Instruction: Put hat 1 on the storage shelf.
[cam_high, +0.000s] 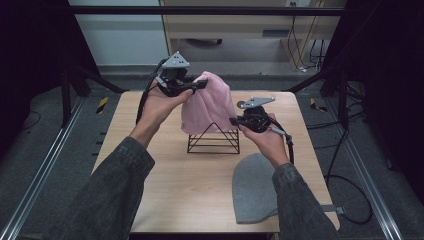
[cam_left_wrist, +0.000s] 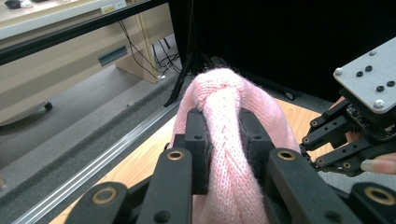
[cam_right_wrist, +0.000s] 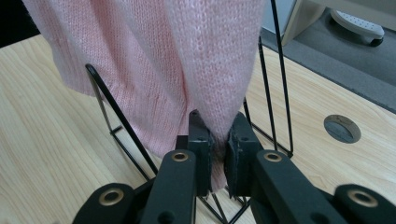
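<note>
Pink knitted hat (cam_high: 206, 102) hangs over the black wire stand (cam_high: 214, 137) near the middle of the table (cam_high: 165, 170), draped down its top and sides. The left claw (cam_high: 200, 84) is clenched on a bunched fold at the hat's crown, the knit squeezed between its jaws. The right claw (cam_high: 235, 121) pinches the lower hem on the stand's right side. A grey hat (cam_high: 254, 187) lies flat on the table near the person's right sleeve (cam_high: 300, 205).

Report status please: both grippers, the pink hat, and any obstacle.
Left gripper shut on pink hat top. Right gripper shut on its hem. Hat over wire stand. Grey hat lies clear.
</note>
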